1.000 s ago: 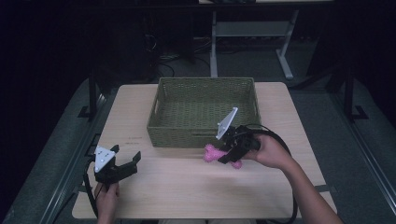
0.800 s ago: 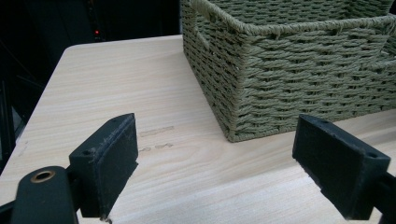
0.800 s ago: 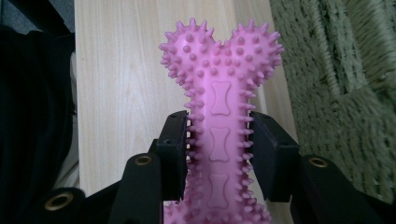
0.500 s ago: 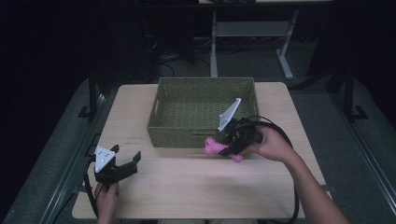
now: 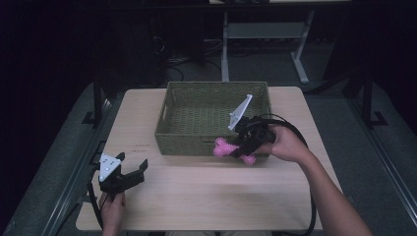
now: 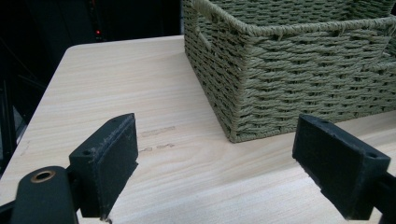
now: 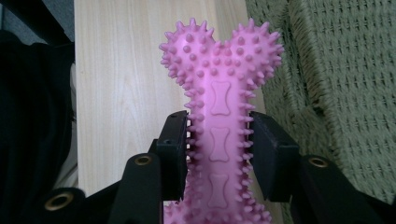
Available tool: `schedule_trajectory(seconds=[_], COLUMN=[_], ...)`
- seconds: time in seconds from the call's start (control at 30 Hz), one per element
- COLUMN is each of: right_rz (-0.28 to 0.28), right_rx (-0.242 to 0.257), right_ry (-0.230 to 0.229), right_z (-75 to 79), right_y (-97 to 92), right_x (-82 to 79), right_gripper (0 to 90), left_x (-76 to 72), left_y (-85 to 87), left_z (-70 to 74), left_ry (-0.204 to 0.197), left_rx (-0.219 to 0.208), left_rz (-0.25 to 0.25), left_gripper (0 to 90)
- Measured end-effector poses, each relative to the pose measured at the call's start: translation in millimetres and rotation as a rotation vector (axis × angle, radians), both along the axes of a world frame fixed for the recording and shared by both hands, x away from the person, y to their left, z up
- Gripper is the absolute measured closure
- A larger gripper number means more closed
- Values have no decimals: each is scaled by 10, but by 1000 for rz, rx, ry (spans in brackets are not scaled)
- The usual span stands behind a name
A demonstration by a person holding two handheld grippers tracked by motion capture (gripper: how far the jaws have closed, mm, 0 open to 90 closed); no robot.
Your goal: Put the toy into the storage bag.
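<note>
A pink spiky bone toy (image 5: 231, 148) (image 7: 219, 112) hangs above the table, just in front of the near wall of a green woven basket (image 5: 182, 140). My right gripper (image 5: 240, 148) (image 7: 218, 154) is shut on the toy's shaft, both pads pressing its sides. In the right gripper view the toy's knobbed end points away from me, with the basket (image 7: 345, 93) on the right. My left gripper (image 5: 130, 173) (image 6: 215, 172) rests near the table's front left corner, open, with nothing between its jaws. It faces the basket's corner (image 6: 243, 84).
The light wooden table (image 5: 206, 196) has bare room in front of the basket and at both sides. A white desk frame (image 5: 265, 34) stands on the dark floor beyond the table. Black cables trail from both grippers.
My right gripper has lifted the pink toy and carried it a little toward the basket's near wall. The left gripper has stayed where it was.
</note>
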State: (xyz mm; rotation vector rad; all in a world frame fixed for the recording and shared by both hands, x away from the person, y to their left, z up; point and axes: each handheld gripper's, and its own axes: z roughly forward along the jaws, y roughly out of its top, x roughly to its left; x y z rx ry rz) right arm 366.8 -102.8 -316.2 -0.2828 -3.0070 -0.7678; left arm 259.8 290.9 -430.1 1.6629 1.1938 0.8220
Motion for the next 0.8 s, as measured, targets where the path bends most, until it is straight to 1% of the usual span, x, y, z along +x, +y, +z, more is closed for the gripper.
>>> schedule_trajectory(seconds=[0.1,0.17,0.27,0.5,0.67,0.8], right_rz=[1,0,0,-8,-12,-23], right_rx=[1,-9,0,-5,3,-10], right_ry=[-2,-7,-7,-7,-8,-10], right_z=[29,53,77,109,145,182], right_y=[12,20,26,19,0,-13], right_x=[17,33,57,110,168,224], right_gripper=[584,583,583,584,583,583], left_x=[1,1,3,3,2,7], left_y=[-2,-2,-7,-7,-7,-10], left_z=[-4,-2,0,0,-3,-3], left_ry=[2,2,-1,1,2,1], left_rx=[-3,-3,-1,-3,-4,-4], left_rz=[0,0,-1,-2,0,-1], left_gripper=[136,137,136,136,136,137])
